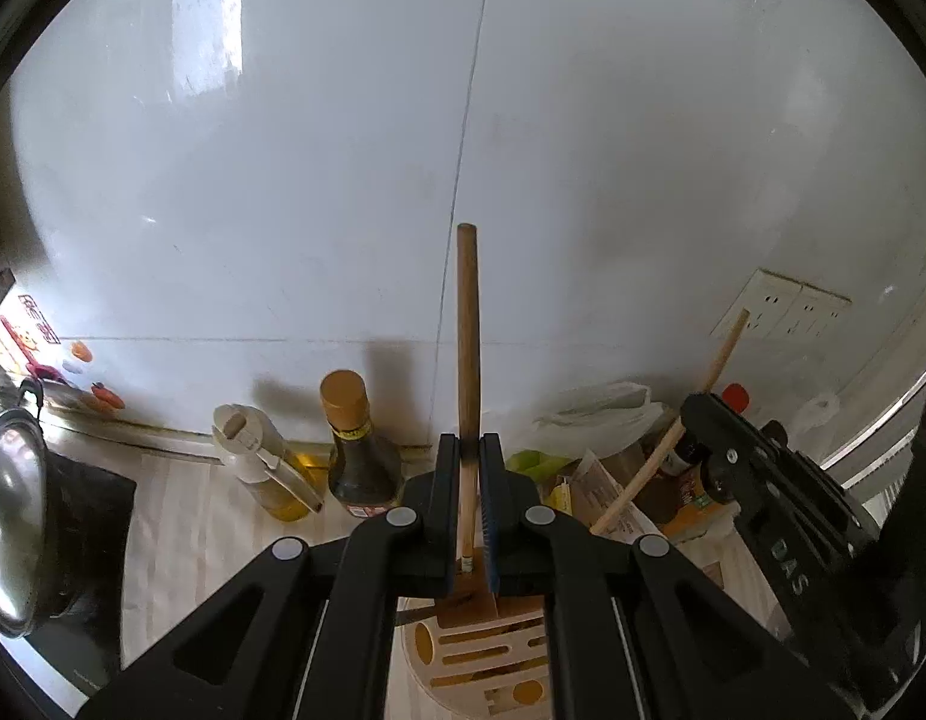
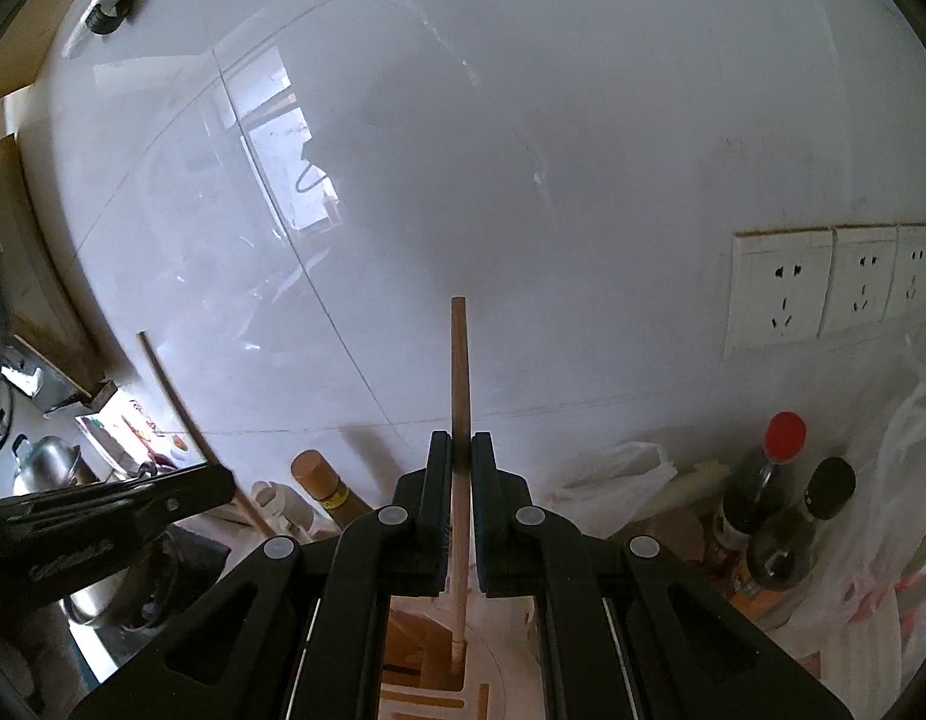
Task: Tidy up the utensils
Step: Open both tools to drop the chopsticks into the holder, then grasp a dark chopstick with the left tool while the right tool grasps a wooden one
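Left wrist view: the left gripper (image 1: 470, 504), matte black plastic with round grey rivets, has its jaws closed narrowly on a smooth round wooden handle (image 1: 467, 336) that stands upright between them. The handle ends below in a flat wooden head (image 1: 470, 599) that sits over a cream, round utensil holder (image 1: 487, 660) with slotted openings in its wall; what else lies in the holder cannot be told. On the pale wood-grain counter (image 1: 180, 516) behind stand a clear spray bottle of yellow liquid (image 1: 264, 468) and, just beside it, a dark glass sauce bottle with a tan cap (image 1: 357, 450). A domed steel pot lid (image 1: 12, 516) gleams at far left. The right gripper (image 1: 781, 492) is seen from the side at right, holding a thin wooden stick (image 1: 673, 432) that slants toward the glossy white tiled wall (image 1: 282, 210). Right wrist view: the right gripper (image 2: 461, 516) pinches this slim, straight stick (image 2: 460, 396), jaws nearly together, with its lower end down in the slotted cream holder (image 2: 493, 660). Two dark bottles, one red-capped (image 2: 763, 480) and one black-capped (image 2: 805, 528), stand at right by crumpled white plastic bags (image 2: 613, 474), below ivory wall sockets (image 2: 781, 288).
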Tool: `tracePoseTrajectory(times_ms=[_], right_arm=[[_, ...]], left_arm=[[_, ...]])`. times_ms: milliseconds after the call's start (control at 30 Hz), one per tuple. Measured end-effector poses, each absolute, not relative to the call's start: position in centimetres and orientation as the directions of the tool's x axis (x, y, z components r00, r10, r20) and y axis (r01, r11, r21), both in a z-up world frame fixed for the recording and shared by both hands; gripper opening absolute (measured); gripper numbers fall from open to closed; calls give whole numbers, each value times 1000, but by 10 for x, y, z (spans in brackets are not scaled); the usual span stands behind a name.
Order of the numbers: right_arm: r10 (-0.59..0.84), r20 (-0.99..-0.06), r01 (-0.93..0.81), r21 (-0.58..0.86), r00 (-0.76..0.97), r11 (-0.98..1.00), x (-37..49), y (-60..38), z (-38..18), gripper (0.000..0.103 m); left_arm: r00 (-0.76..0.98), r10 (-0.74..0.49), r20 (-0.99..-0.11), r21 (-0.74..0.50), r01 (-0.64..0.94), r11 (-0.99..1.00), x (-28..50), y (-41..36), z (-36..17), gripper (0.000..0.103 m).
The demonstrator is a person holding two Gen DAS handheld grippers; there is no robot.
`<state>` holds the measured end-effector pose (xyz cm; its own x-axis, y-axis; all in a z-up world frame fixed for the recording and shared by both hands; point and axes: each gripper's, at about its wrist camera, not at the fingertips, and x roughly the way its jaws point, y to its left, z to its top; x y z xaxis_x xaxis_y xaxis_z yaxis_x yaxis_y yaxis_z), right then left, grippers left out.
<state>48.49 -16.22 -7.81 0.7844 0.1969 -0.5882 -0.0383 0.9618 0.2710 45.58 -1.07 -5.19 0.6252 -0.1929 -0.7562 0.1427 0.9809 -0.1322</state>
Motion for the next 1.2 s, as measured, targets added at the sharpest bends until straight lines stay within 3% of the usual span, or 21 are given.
tracePoseTrajectory(times_ms=[333,400,467,533,633,667,700,733,967,1200], right_arm=[[270,-656,-111,274,704,955,470,-151,-105,8],[274,-665,-114,275,695,955,464,-152,-103,17],[263,-668,-105,269,696,958,459,-153,-99,45],[260,-671,-99,269,695,958,452,-156,-94,60],[235,-672,-75,259,702,963,439,-163,-87,68],[227,-670,-67,257,707,964,434,-165,-86,80],[213,-667,-54,250,714,967,428,-168,-84,89],[206,-660,-48,250,723,967,423,-169,-82,103],[87,-602,55,213,794,975,374,-186,-80,103],[46,-697,116,183,715,976,340,-198,-114,103]], left_arm=[[597,-229,-769,-152,177,972,447,-13,-55,10],[613,-205,-763,-138,156,978,442,-8,-48,16],[631,-190,-752,-134,136,982,437,1,-40,57],[676,-163,-718,-129,101,986,426,12,-30,78],[714,-129,-688,-113,70,991,413,26,-23,84],[726,-121,-677,-111,62,992,407,31,-22,97],[733,-115,-670,-108,56,993,402,34,-23,103],[742,-93,-664,-92,42,995,396,37,-25,103],[724,-51,-688,-74,0,997,365,46,-54,103],[657,-30,-753,-39,0,999,330,36,-104,103]])
